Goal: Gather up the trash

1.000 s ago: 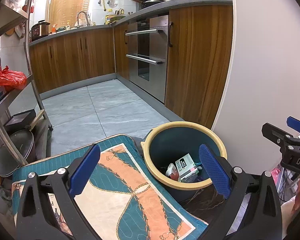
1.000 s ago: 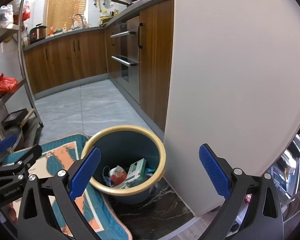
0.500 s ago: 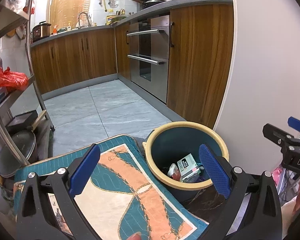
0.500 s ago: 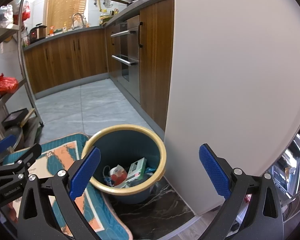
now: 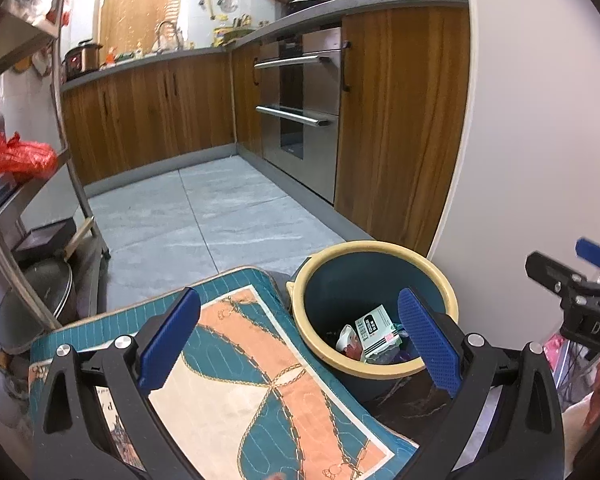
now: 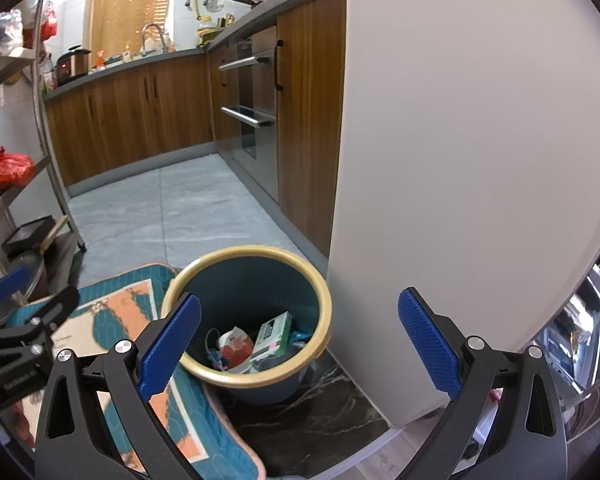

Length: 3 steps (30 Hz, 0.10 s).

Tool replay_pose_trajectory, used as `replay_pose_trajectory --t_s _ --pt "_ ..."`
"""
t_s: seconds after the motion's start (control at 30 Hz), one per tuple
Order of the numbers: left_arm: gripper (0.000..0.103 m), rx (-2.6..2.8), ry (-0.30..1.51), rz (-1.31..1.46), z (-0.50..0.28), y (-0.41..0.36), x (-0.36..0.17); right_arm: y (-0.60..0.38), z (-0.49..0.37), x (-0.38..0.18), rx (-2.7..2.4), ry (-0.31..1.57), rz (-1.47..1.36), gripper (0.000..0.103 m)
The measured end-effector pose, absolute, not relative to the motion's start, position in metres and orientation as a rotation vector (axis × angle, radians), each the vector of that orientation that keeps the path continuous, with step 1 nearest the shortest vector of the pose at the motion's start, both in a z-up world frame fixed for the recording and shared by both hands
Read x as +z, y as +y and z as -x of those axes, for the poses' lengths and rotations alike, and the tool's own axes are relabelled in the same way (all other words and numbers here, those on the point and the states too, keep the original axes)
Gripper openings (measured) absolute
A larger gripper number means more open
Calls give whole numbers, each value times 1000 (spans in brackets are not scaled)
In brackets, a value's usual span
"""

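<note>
Hovering wide apart, left gripper (image 5: 298, 334), right gripper (image 6: 298, 334) (both empty), bin (image 6: 325, 312) beside wall (image 6: 460, 160).

Tiled floor (image 5: 220, 216) carries mat (image 5: 260, 380) and bin (image 5: 380, 376)

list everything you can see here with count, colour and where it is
trash bin: 1, dark blue with yellow rim, on the floor beside the white wall panel
trash in bin: several pieces, one white and green carton, at the bin's bottom
floor mat: 1, teal and orange, left of the bin
oven: 1, steel, built into the wooden cabinets
red bag: 1, on the metal shelf rack at left
rice cooker: 1, dark, far counter
left gripper: black, blue pads, open, empty
right gripper: black, blue pads, open, empty, above the bin
</note>
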<state>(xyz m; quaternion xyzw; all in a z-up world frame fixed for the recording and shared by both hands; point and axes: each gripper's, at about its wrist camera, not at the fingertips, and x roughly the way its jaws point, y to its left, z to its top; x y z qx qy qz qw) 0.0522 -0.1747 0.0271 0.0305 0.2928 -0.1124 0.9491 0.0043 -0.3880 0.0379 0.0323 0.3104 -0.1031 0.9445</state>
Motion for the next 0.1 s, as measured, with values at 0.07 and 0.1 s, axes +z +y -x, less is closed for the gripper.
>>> replay_pose_trajectory --t_s 0.07,0.1 --pt "98 -217 611 -39 -53 -168 32 -389 -9 35 -212 668 -85 98" --pt "98 -205 616 -20 -53 -161 39 -390 -13 31 -209 709 -112 98"
